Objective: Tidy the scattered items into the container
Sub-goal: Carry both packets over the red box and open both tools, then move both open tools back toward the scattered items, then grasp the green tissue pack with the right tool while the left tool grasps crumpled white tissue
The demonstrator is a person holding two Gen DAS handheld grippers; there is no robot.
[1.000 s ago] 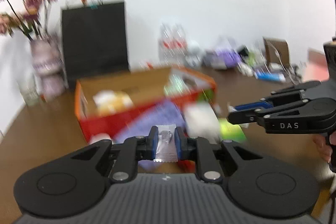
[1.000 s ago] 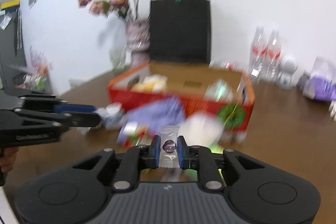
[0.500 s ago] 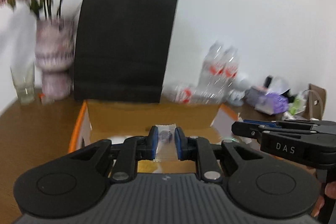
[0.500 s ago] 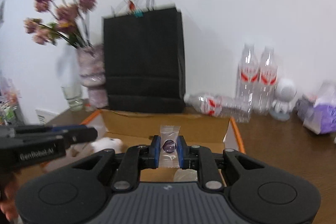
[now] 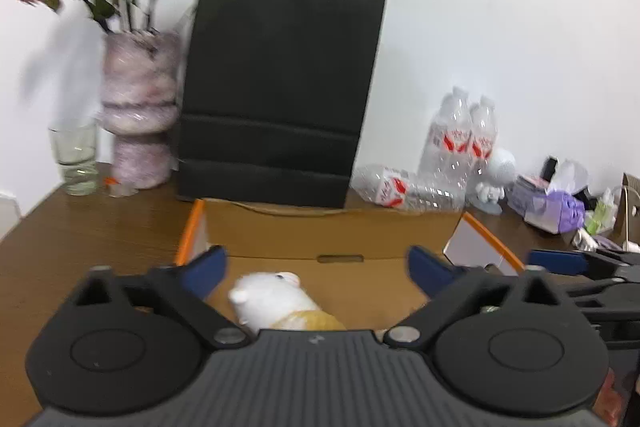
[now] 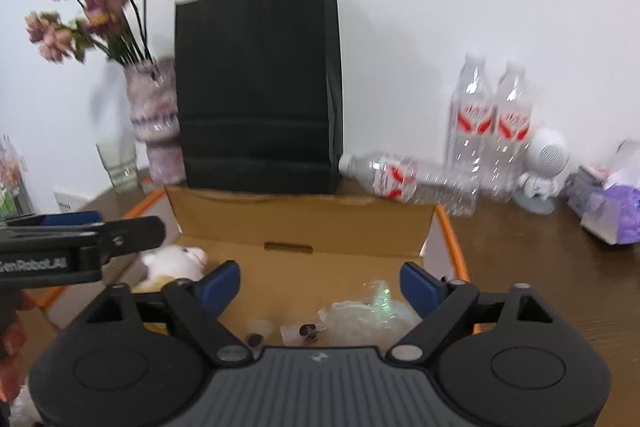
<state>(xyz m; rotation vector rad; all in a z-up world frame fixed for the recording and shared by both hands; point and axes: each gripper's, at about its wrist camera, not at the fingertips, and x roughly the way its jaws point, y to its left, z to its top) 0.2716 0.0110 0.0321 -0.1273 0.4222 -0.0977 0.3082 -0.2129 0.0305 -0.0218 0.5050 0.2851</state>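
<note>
Right wrist view: my right gripper point(image 6: 320, 281) gapes wide, jaws just opened, nothing between them; the clear crinkly candy wrappers point(image 6: 304, 331) they pinched before now lie on the cardboard box point(image 6: 304, 227) floor; my left gripper point(image 5: 316, 269) likewise empty above the fluffy white plush toy point(image 5: 272, 297); matte black paper bag point(image 6: 256, 87) behind.

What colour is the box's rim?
Orange, over plain brown cardboard walls; the box rim shows best in the right wrist view.
</note>
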